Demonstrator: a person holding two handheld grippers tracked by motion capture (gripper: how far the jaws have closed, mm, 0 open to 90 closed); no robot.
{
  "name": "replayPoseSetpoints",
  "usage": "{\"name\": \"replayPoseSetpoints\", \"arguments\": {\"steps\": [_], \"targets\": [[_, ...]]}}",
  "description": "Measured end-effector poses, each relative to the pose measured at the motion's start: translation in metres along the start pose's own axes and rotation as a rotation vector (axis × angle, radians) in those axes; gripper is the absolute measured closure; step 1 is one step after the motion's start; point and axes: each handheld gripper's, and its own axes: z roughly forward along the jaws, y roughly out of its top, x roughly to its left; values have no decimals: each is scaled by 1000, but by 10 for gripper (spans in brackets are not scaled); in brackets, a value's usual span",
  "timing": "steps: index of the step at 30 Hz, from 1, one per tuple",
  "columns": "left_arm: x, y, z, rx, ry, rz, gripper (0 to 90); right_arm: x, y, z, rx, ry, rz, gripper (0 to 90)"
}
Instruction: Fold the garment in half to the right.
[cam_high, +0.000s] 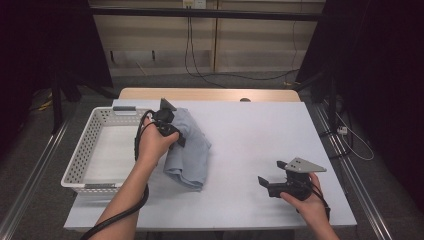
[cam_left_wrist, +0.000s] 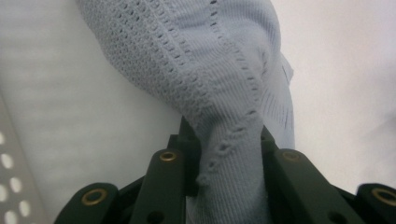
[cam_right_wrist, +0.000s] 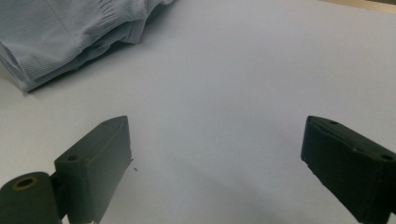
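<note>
A pale blue knitted garment lies bunched on the white table, just right of the white basket. My left gripper is shut on a fold of the garment's upper part. In the left gripper view the knit runs down between the black jaws and is pinched there, lifted above the table. My right gripper rests low near the table's front right, its jaws wide apart with nothing between them. In the right gripper view the folded garment lies at the far upper left, well away from the gripper.
The white perforated basket stands at the table's left side with bare bottom showing. The table top is white, with a wooden strip at the far edge. Cables trail on the floor beyond. Dark curtains flank both sides.
</note>
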Motion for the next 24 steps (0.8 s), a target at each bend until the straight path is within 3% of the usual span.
{"name": "replayPoseSetpoints", "arguments": {"steps": [24], "targets": [[-4, 11, -12, 40, 41, 41, 738, -2, 0, -2, -6, 0, 6, 76]]}}
